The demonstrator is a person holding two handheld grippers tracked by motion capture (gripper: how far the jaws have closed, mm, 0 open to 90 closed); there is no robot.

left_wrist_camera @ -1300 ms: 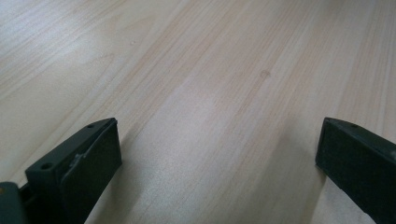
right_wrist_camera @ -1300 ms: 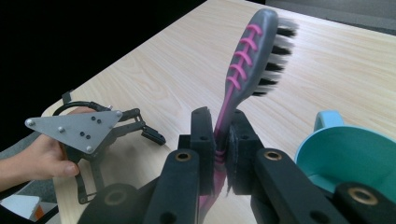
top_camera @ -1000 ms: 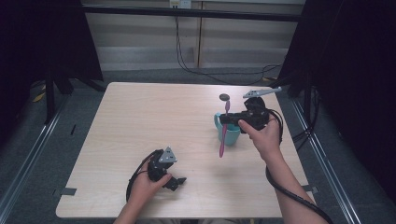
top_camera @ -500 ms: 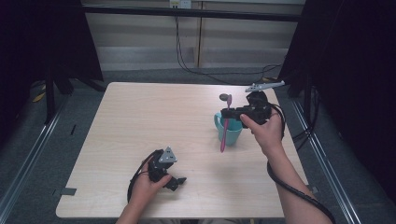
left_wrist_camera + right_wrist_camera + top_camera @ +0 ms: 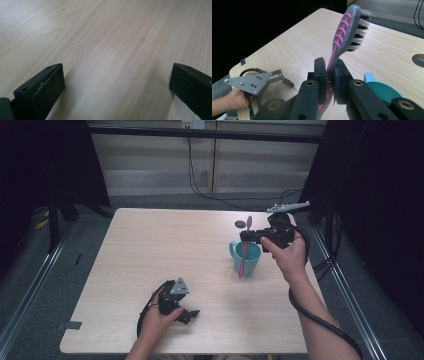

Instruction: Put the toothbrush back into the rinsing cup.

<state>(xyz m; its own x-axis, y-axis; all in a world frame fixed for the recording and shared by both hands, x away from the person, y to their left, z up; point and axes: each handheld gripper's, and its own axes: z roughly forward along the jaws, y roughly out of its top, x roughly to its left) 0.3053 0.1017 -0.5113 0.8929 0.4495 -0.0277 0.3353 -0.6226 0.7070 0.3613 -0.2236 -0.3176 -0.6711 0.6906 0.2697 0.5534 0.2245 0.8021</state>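
Note:
My right gripper is shut on a pink and grey toothbrush, held nearly upright with the bristle head on top. Its handle crosses in front of the teal cup standing on the table's right side. In the right gripper view the brush rises from between the closed pads, and the cup's rim shows low at the right. My left gripper rests on the table near its front edge. It stands open over bare wood.
A dark round hole sits in the tabletop just behind the cup. Cables trail from both grippers, and the right one loops past the table's right edge. Dark curtains and a metal frame surround the table.
My right gripper has moved up and away from the person with the toothbrush, which now stands more upright over the cup. The left gripper has stayed put.

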